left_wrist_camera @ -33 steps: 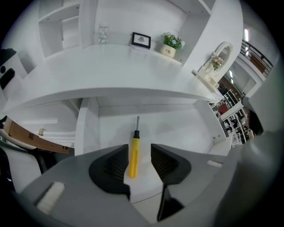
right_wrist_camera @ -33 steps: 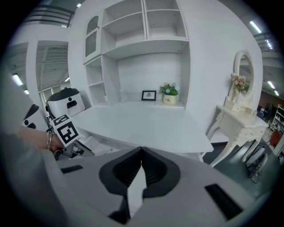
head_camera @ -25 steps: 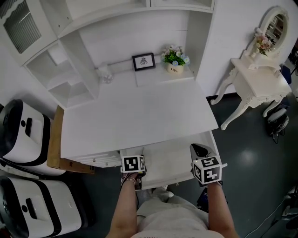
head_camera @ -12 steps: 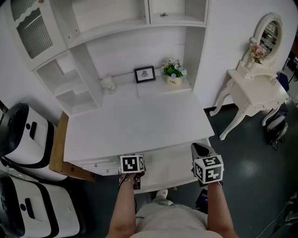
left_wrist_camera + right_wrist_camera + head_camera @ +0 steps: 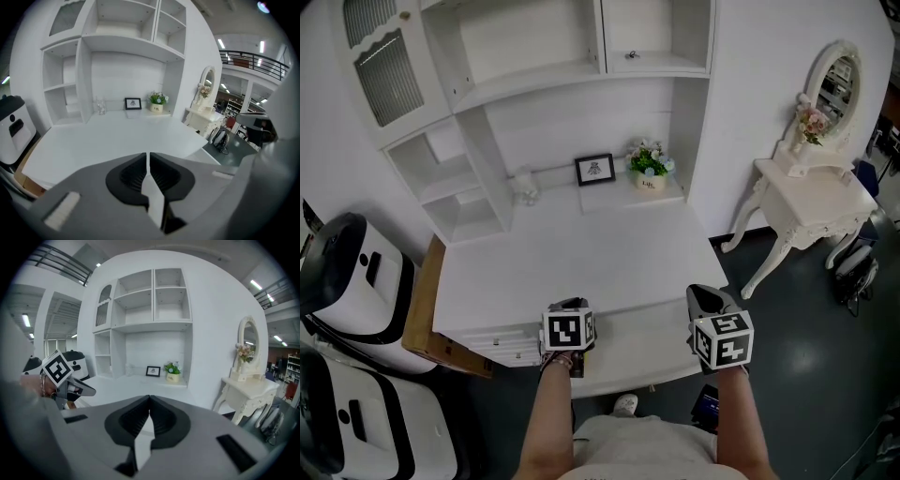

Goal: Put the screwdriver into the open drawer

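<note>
White open drawer (image 5: pixel 639 343) lies beside the closed right gripper (image 5: pixel 703 298).

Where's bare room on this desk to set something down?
The desk top is bare from its front edge almost to the back wall. It is crowded only there, where the glass jar, picture frame and flower pot stand in a row.

With the bare left forearm (image 5: pixel 546 422) and right forearm (image 5: pixel 739 424) stretched forward side by side, the grey two-jaw left gripper (image 5: pixel 569 303) is closing its black ribbed jaws, a thin empty slit between them, while the matching right gripper (image 5: pixel 704 292) holds its jaws tip to tip, empty.
</note>
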`<state>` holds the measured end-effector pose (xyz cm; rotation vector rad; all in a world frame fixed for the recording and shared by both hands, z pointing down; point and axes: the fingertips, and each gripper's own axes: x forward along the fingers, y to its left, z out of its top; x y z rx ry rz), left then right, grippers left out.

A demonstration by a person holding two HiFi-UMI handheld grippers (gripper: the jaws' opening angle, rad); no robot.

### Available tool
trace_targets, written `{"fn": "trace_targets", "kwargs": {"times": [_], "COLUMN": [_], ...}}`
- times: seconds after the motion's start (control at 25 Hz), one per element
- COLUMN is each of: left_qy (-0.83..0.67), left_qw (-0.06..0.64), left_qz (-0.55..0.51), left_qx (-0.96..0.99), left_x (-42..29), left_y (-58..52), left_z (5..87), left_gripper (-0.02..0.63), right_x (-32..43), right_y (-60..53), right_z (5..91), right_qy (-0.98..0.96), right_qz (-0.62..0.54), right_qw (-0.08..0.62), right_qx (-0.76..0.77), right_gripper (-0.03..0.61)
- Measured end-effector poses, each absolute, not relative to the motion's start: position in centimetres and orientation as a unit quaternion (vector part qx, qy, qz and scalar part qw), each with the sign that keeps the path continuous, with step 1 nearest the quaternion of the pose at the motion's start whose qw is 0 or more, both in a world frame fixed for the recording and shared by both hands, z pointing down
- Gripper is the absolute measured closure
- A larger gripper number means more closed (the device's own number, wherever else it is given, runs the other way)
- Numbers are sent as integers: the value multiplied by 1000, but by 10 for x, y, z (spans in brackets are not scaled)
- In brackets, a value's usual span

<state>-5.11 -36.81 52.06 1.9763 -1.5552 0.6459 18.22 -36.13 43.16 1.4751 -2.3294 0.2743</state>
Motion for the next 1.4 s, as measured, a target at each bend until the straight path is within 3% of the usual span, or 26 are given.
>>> {"fn": "trace_targets", "kwargs": {"times": [0.2,0.8,1.4], "left_qy": [-586,-609,-604], "left_qw": [207,5,-127], "left_qz": [202,76,-11], "left_qx": [757,790,787], "left_x": [-47,-43,-43], "left_y": [-379,-390,-365], "left_z": [473,331,226], "left_gripper": [603,603,604], "right_x": [186,189,184], "right_y": [-364,-360,-340], "right_z": [408,318,236], "right_qy": [-827,-825,-819], "right_qz": [79,-12,-100], "right_qw": [163,83,19], "right_qx": [533,559,565], "right_gripper": [571,571,571]}}
